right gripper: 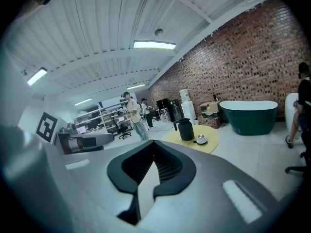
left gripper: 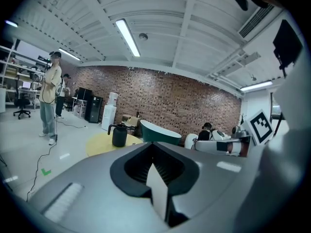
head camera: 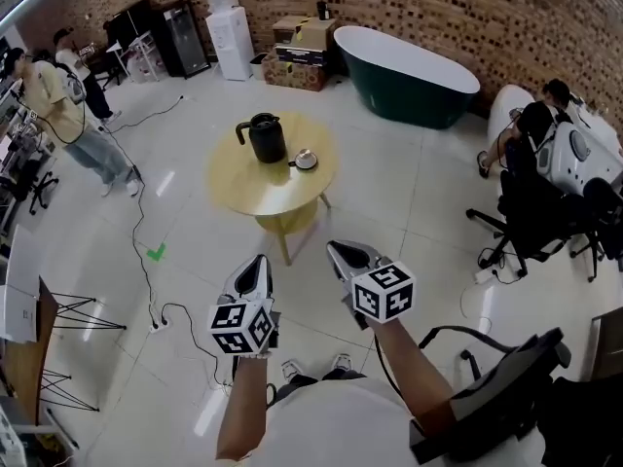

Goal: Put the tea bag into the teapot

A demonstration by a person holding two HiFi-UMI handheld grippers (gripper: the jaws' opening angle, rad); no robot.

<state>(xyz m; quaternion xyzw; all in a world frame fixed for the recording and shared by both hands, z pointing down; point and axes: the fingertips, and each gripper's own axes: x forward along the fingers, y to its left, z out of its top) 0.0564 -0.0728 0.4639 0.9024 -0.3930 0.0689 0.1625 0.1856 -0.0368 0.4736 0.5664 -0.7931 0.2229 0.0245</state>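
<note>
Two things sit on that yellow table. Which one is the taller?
The black teapot, with its handle and lid, stands taller. The small round dish beside it sits low and flat.

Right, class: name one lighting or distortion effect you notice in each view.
Head view: fisheye curves the brick wall, and glare streaks the white floor. Left gripper view: dark vignetted corners, blown-out ceiling light. Right gripper view: same vignette, ceiling beams bowed.
</note>
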